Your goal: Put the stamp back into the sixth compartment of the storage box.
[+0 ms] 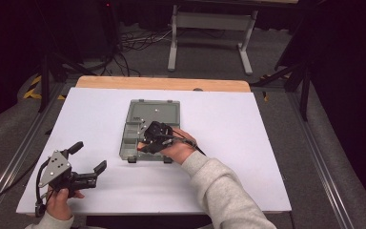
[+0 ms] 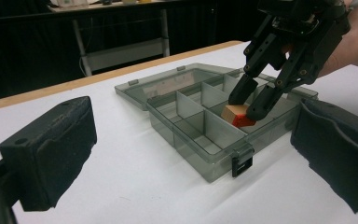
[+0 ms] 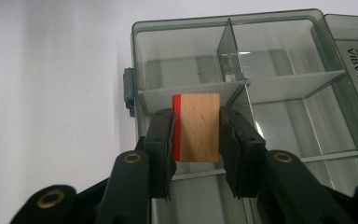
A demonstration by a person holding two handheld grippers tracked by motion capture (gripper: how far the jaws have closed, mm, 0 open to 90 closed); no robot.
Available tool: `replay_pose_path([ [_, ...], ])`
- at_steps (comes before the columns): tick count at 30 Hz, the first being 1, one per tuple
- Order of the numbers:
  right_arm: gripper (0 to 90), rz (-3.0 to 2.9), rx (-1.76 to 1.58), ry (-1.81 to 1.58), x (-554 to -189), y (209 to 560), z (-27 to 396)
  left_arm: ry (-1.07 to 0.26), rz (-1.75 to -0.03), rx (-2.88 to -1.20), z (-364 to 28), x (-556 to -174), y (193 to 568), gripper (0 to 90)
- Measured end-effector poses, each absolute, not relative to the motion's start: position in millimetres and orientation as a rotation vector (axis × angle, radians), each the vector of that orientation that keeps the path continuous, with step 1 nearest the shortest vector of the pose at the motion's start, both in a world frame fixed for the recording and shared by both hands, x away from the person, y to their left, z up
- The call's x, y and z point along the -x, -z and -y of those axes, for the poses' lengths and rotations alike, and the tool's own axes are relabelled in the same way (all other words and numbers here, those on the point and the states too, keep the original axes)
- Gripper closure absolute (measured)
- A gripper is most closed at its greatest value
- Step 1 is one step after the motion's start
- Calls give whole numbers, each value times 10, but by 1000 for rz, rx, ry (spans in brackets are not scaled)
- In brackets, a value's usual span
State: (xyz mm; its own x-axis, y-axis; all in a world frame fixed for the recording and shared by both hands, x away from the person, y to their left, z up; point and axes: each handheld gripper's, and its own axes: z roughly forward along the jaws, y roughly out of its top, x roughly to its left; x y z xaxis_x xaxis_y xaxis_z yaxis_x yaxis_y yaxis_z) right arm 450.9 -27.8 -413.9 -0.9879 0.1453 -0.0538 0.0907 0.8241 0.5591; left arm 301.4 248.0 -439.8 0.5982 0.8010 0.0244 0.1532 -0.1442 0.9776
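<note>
The right gripper (image 3: 196, 140) pinches a red-faced wooden block (image 3: 197, 127) over the open compartment box (image 1: 132, 114), seemingly to stow it; the left gripper (image 1: 89, 159) waits aside on the table, jaws spread and empty.

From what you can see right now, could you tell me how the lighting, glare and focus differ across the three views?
High view: bright white table, surroundings nearly black. Left gripper view: its own jaws loom soft and oversized; the organizer box is fairly sharp. Right gripper view: wooden block crisp, slight glare on the clear dividers, the box's far end washed out.

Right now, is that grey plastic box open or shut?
Open: the box's lid lies flat behind it, compartments exposed.
</note>
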Motion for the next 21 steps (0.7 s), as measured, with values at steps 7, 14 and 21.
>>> replay_pose_path([
  [7, 658, -2919, -185, -873, -4510, 4170, 255, -684, -802, -1650, -2479, -3018, 4400, 10],
  [14, 607, -2908, -181, -871, -4497, 4176, 244, -683, -806, -1646, -2478, -3014, 4398, 10],
  [21, 470, -2872, -185, -904, -4490, 4145, 256, -684, -803, -1647, -2475, -3017, 4400, 10],
])
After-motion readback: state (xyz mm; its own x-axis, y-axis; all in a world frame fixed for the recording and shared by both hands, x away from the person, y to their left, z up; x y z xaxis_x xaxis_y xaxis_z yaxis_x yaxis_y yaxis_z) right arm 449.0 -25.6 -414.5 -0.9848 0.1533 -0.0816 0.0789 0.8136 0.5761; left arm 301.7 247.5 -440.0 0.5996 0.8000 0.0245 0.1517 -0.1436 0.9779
